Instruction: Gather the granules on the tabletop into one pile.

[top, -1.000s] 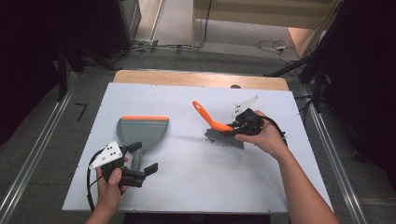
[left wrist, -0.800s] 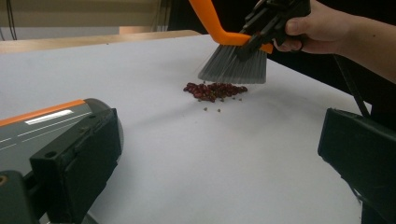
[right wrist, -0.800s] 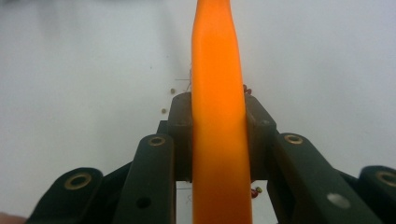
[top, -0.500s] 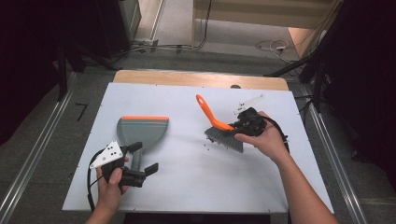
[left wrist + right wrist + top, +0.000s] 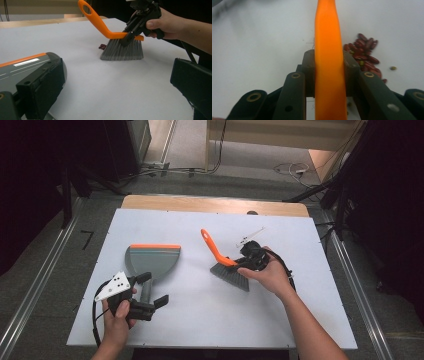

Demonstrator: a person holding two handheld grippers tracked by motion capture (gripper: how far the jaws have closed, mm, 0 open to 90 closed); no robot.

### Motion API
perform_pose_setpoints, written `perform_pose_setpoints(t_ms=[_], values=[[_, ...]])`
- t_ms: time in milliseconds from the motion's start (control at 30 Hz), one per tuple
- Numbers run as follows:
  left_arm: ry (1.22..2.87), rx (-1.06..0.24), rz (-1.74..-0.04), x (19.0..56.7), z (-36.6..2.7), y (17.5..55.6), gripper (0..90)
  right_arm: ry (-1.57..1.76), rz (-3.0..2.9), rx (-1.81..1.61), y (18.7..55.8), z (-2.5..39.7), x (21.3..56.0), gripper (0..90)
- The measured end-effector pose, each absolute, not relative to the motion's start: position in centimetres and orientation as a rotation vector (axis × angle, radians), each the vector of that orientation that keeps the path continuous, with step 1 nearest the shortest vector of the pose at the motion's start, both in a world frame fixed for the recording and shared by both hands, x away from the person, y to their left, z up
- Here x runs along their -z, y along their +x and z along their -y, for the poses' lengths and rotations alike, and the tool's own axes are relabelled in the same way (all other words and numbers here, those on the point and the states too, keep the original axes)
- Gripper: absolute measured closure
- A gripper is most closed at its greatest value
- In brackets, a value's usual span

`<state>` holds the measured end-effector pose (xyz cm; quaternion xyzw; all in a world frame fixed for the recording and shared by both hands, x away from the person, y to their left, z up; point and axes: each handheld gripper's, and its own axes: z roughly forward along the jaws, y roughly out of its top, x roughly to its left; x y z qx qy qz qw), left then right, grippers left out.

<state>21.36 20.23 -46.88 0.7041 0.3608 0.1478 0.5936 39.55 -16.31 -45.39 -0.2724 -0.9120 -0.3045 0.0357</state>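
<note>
Right gripper (image 5: pixel 248 261) clamped brush (image 5: pixel 227 269) handle, bristles on counter (image 5: pixel 300 240) beside beans (image 5: pixel 364 56). Left gripper (image 5: pixel 150 290) jaws gaped around dustpan (image 5: pixel 152 260) handle, ungripped. Sweeping step; next probably grip dustpan, sweep beans in.

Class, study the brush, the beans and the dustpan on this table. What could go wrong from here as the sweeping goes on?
1. The red beans lie loose beside the brush; a fast stroke may scatter them across the table.
2. The left gripper is open around the handle of the dustpan, so the pan may slide when beans hit it.
3. The right gripper clamps the smooth orange handle; it could twist.
</note>
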Motion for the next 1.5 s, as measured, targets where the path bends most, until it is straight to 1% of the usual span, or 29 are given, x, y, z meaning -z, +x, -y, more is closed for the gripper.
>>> perform_pose_setpoints(t_ms=[400, 833, 1067, 1500], values=[[1.639, -0.344, -0.835, 46.8, -19.9, 21.3, 0.0, -0.907, 2.834, 0.965, 40.2, 17.9, 45.1, 68.7], [1.639, -0.350, -0.837, 46.8, -20.1, 21.4, 0.0, -0.960, 2.791, 1.109, 39.5, 19.8, 43.3, 68.7], [1.632, -0.353, -0.840, 46.8, -20.2, 21.3, 0.0, -1.040, 2.776, 1.174, 38.3, 21.8, 43.0, 68.7], [1.630, -0.364, -0.843, 46.7, -20.2, 21.3, 0.0, -1.195, 2.694, 1.289, 35.0, 26.9, 43.6, 68.7]])
